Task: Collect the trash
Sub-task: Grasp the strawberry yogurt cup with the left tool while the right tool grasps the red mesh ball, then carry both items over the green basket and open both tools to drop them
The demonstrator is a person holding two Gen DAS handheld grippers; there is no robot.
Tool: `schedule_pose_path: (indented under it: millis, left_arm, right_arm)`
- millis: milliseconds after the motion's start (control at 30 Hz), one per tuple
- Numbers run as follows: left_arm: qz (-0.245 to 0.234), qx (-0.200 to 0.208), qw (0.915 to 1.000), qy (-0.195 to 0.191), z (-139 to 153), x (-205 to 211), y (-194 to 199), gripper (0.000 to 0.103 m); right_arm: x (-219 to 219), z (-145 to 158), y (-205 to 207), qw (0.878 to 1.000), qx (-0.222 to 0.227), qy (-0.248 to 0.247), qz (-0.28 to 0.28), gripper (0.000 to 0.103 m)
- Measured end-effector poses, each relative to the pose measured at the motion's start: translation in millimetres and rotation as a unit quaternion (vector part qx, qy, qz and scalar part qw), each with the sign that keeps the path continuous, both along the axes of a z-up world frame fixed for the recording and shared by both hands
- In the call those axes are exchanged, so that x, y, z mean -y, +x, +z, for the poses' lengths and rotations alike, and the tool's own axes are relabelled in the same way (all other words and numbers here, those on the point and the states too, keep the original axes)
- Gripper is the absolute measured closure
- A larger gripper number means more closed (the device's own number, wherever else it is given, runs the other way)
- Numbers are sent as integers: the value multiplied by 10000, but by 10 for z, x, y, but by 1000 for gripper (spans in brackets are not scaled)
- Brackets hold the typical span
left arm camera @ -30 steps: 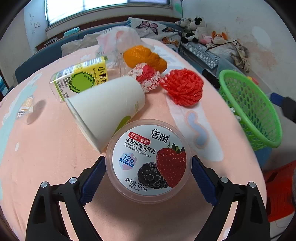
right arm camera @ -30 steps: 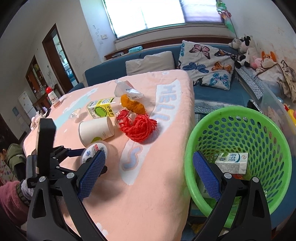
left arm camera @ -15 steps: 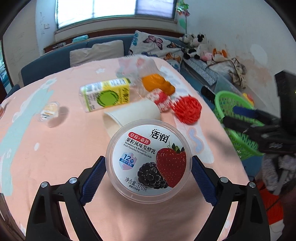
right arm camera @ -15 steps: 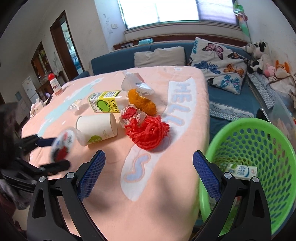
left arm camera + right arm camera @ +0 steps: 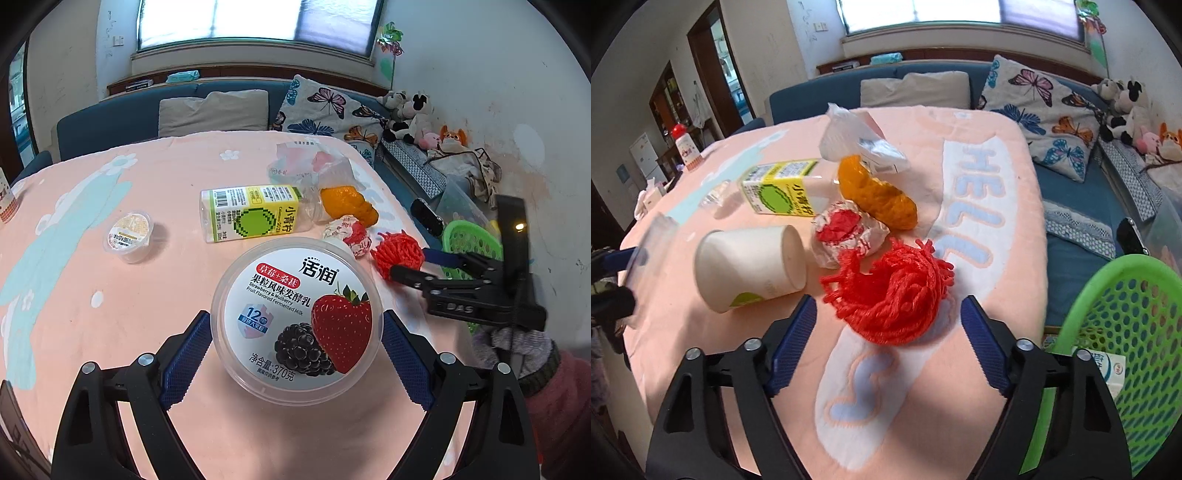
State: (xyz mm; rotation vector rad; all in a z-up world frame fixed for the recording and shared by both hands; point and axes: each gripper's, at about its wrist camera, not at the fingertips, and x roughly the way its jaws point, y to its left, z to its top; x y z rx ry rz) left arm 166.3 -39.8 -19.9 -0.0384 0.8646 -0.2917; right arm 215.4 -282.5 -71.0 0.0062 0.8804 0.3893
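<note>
My left gripper (image 5: 295, 321) is shut on a clear yogurt tub (image 5: 297, 317) with a strawberry and mulberry lid, held above the pink tablecloth (image 5: 110, 314). In the right wrist view my right gripper (image 5: 886, 306) hangs over a red foam net (image 5: 890, 295). Its jaws are closing with the net between them, and the pads stand just clear of it. The left wrist view shows the same right gripper (image 5: 410, 266) reaching in from the right at the red net (image 5: 399, 254). A green mesh basket (image 5: 1108, 295) stands beside the table's right edge with a milk carton (image 5: 1108, 373) in it.
On the cloth lie a white paper cup (image 5: 746, 266) on its side, a yellow-green drink bottle (image 5: 779, 192), a crumpled red-and-white wrapper (image 5: 846, 229), an orange bag (image 5: 875, 195), a clear plastic bag (image 5: 853, 136) and a small jelly cup (image 5: 129, 232). A blue sofa (image 5: 1071, 206) lies behind.
My right gripper came from over the basket to the red net, and its jaws narrowed around it. My left gripper lifted the yogurt tub up and back from the paper cup.
</note>
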Motion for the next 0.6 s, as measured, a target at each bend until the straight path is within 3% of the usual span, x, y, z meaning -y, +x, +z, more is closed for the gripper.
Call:
schedule_pose_path:
  millis: [267, 600]
  left_arm:
    - [-36, 4, 10000, -53, 43, 65, 35, 16]
    - [-295, -21, 9994, -196, 108, 369, 121, 16]
  right_arm:
    - [62, -79, 61, 9997, -103, 176, -136, 52]
    - [369, 234, -280, 9981, 196, 427, -409, 57]
